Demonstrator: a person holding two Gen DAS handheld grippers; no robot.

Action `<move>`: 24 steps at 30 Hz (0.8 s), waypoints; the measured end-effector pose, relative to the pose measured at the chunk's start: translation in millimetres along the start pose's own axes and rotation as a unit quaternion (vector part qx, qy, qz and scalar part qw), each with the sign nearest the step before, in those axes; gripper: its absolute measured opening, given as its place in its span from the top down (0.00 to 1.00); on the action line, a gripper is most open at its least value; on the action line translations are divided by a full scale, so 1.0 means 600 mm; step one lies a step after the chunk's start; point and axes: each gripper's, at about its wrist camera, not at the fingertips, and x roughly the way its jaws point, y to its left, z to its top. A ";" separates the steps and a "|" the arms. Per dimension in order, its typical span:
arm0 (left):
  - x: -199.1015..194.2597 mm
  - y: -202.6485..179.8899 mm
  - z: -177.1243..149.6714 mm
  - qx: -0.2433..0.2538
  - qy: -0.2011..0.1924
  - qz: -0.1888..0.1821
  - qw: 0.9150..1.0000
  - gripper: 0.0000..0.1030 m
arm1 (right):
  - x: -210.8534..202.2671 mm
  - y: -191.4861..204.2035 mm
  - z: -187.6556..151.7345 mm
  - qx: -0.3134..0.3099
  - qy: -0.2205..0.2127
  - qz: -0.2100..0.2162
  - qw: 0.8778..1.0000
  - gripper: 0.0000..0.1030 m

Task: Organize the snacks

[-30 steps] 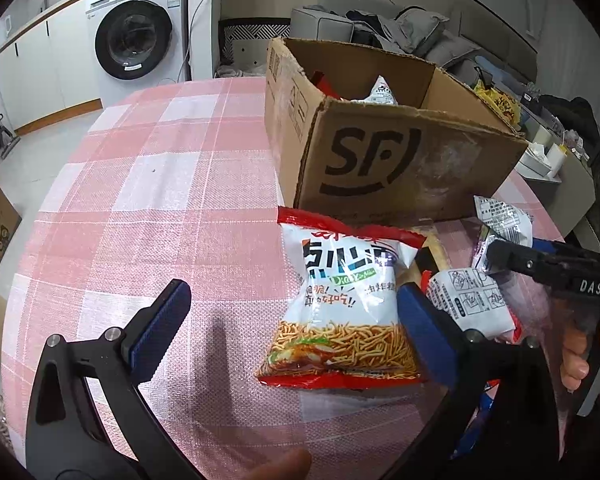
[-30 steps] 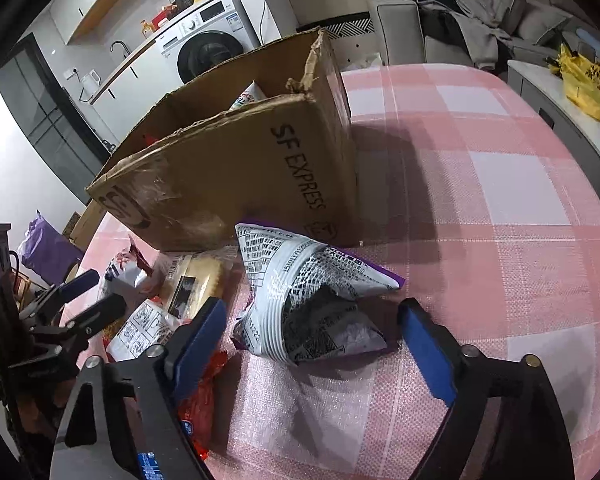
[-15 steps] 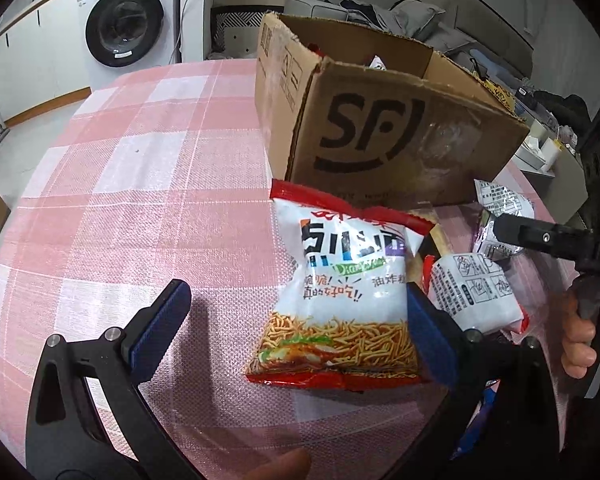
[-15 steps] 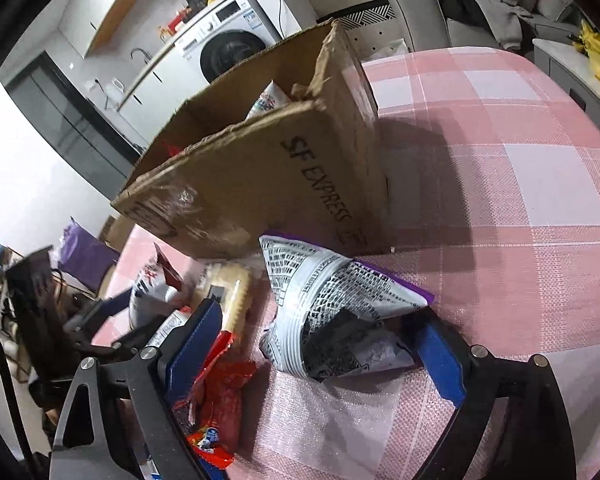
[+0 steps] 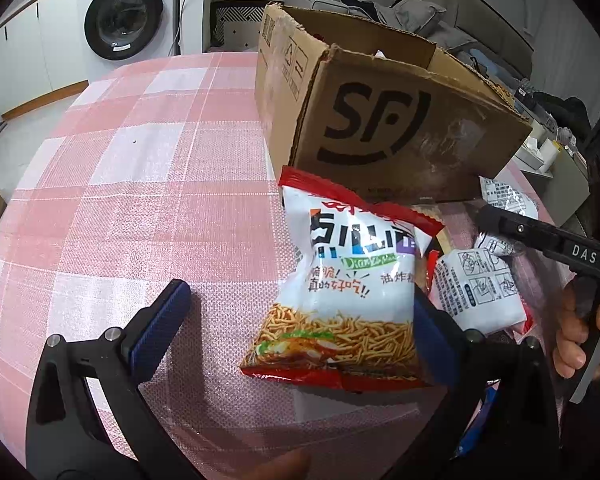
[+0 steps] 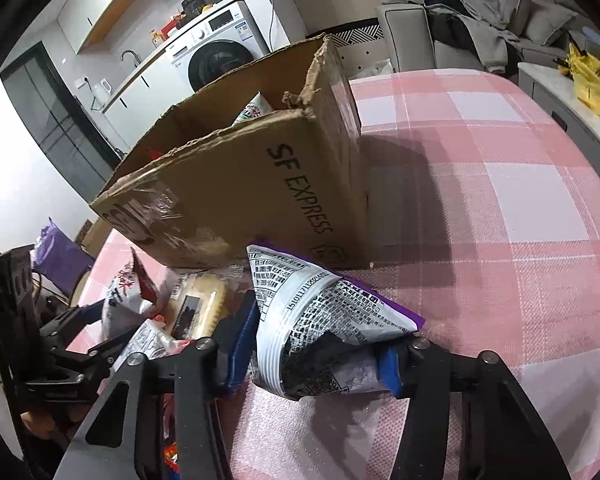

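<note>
A white-and-red noodle snack bag (image 5: 350, 300) lies on the pink checked table (image 5: 160, 184) before the open SF cardboard box (image 5: 384, 128). My left gripper (image 5: 300, 324) is open, its right finger against the bag's right edge, its left finger well off. My right gripper (image 6: 312, 344) is shut on a silver-and-purple snack bag (image 6: 320, 320) and squeezes it, beside the box (image 6: 260, 184). The box holds several snacks; a white packet tip (image 6: 256, 110) shows inside.
More snack packets lie between the grippers: a white packet (image 5: 476, 292) and a yellowish wrapped cake (image 6: 204, 304). A washing machine (image 5: 124, 16) and a sofa with clothes (image 6: 480, 28) stand beyond the table. A side cabinet with a yellow bag (image 6: 592, 84) is at the right.
My right gripper has closed from wide open around the silver-and-purple bag until it pinches it. My left gripper has moved closer to the noodle bag and stayed open.
</note>
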 end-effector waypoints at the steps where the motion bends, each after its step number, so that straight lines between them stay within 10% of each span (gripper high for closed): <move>1: -0.001 0.002 0.000 -0.003 -0.002 0.000 1.000 0.01 | -0.006 -0.005 -0.005 0.001 -0.002 0.002 1.000 0.52; 7: -0.004 0.004 0.002 -0.005 -0.004 -0.021 1.000 0.11 | -0.030 -0.004 -0.014 -0.008 -0.013 0.006 1.000 0.54; 11: -0.010 -0.005 -0.003 0.009 -0.009 -0.065 0.998 0.40 | -0.054 -0.003 -0.020 -0.013 -0.025 0.011 1.000 0.54; 24: -0.034 -0.009 -0.006 0.018 -0.034 -0.076 0.996 0.53 | -0.086 0.015 -0.025 -0.022 -0.042 0.022 0.999 0.54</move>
